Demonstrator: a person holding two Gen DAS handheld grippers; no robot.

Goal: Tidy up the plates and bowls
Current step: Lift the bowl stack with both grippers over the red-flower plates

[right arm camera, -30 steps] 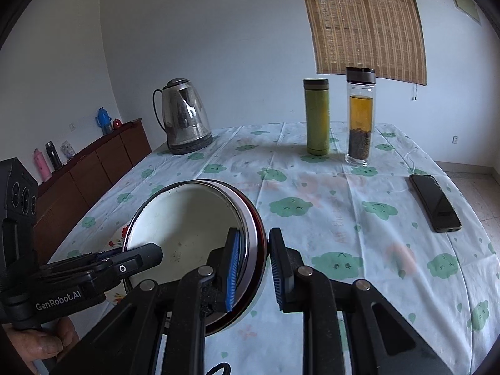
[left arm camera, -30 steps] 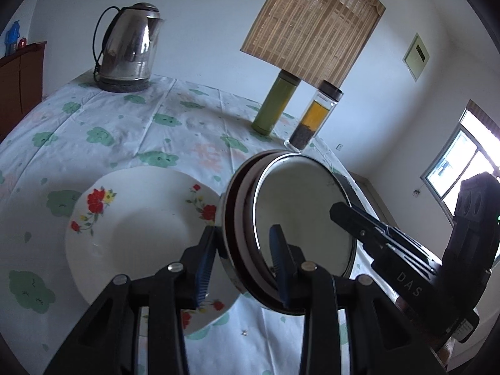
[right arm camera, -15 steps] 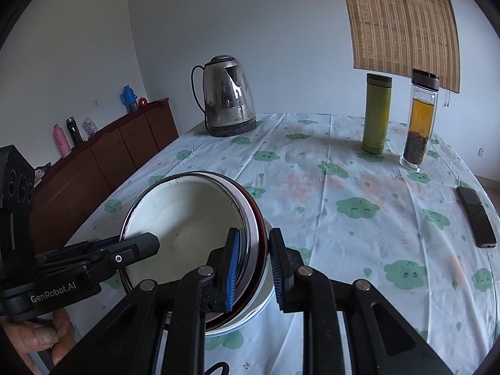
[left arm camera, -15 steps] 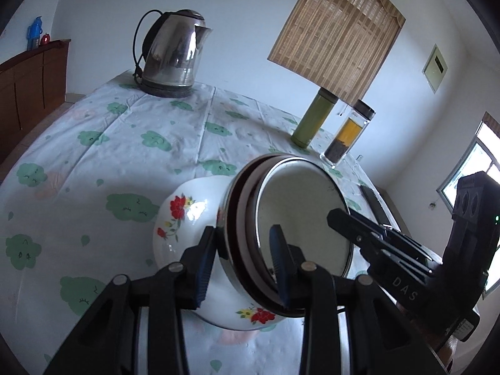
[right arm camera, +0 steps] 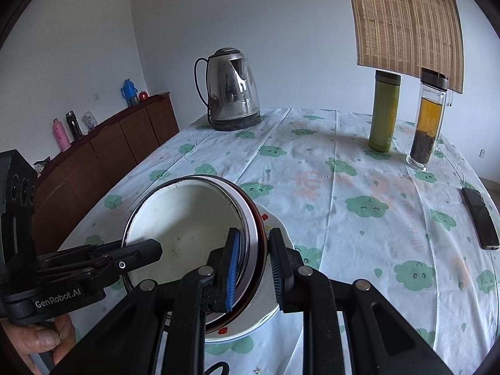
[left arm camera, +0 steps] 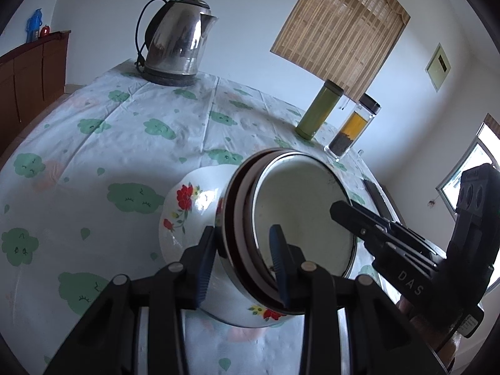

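Observation:
A stack of nested bowls (left arm camera: pixel 300 218), white inside with a metal rim and a dark red outside, hangs tilted between both grippers. My left gripper (left arm camera: pixel 242 262) is shut on its near rim in the left wrist view. My right gripper (right arm camera: pixel 254 265) is shut on the opposite rim of the bowl stack (right arm camera: pixel 187 228). Right under the stack lies a white deep plate with red flowers (left arm camera: pixel 187 212), its edge also showing as the flowered plate (right arm camera: pixel 250 328). I cannot tell whether the stack touches the plate. Each view shows the other gripper reaching in from the side.
On the cloud-print tablecloth (right arm camera: pixel 359 187) stand a steel kettle (right arm camera: pixel 232 90) at the back, a green flask (right arm camera: pixel 384 112) and a glass tea bottle (right arm camera: pixel 428 122) at the back right. A dark phone (right arm camera: pixel 479 218) lies near the right edge. A brown sideboard (right arm camera: pixel 109 156) stands left of the table.
Both grippers carried the bowl stack sideways over the flowered plate, which now sits mostly hidden beneath it. Over the last half second they barely moved. The grips are unchanged.

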